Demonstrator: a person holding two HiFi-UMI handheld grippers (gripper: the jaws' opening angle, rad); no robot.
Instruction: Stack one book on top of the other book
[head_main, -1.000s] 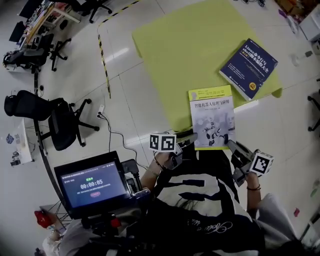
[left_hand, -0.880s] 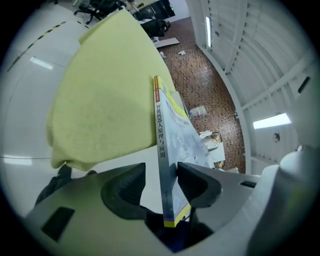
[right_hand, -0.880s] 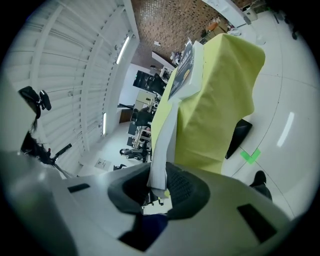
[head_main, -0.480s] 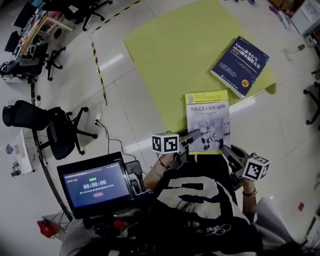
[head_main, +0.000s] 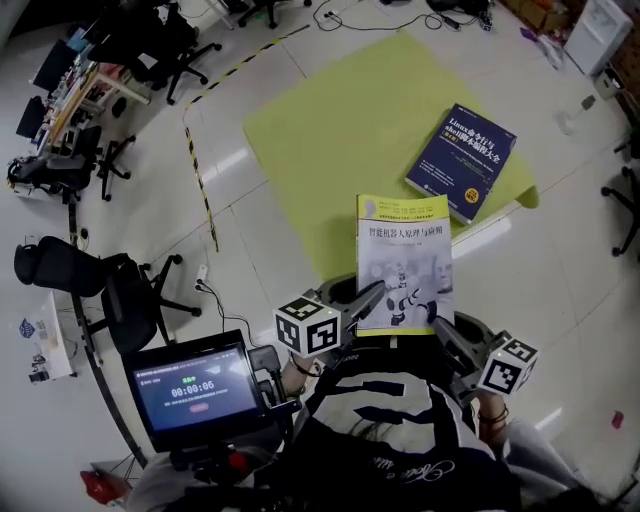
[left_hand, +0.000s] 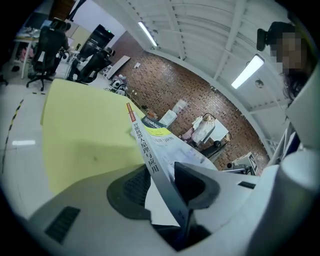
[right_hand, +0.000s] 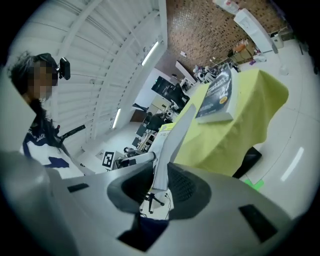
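A white book with a yellow top band (head_main: 403, 262) hangs above the near edge of the yellow-green table (head_main: 330, 130), held by its two near corners. My left gripper (head_main: 366, 296) has the spine corner between its jaws, which are closing on it; the spine (left_hand: 148, 148) runs up between the pads of this gripper (left_hand: 161, 186). My right gripper (head_main: 441, 326) is shut on the other near corner, and the book's thin edge (right_hand: 174, 136) rises from its jaws (right_hand: 159, 186). A dark blue book (head_main: 462, 160) lies flat at the table's far right (right_hand: 216, 98).
A monitor with a timer (head_main: 195, 385) stands at the lower left, and black office chairs (head_main: 105, 275) are on the floor left of the table. Yellow-black tape (head_main: 200, 170) and a cable cross the floor. The table's cloth (right_hand: 240, 135) hangs over its edge.
The white book has come up off the table's near edge with both grippers rising under it. The left gripper has rolled and closed in on the spine corner.
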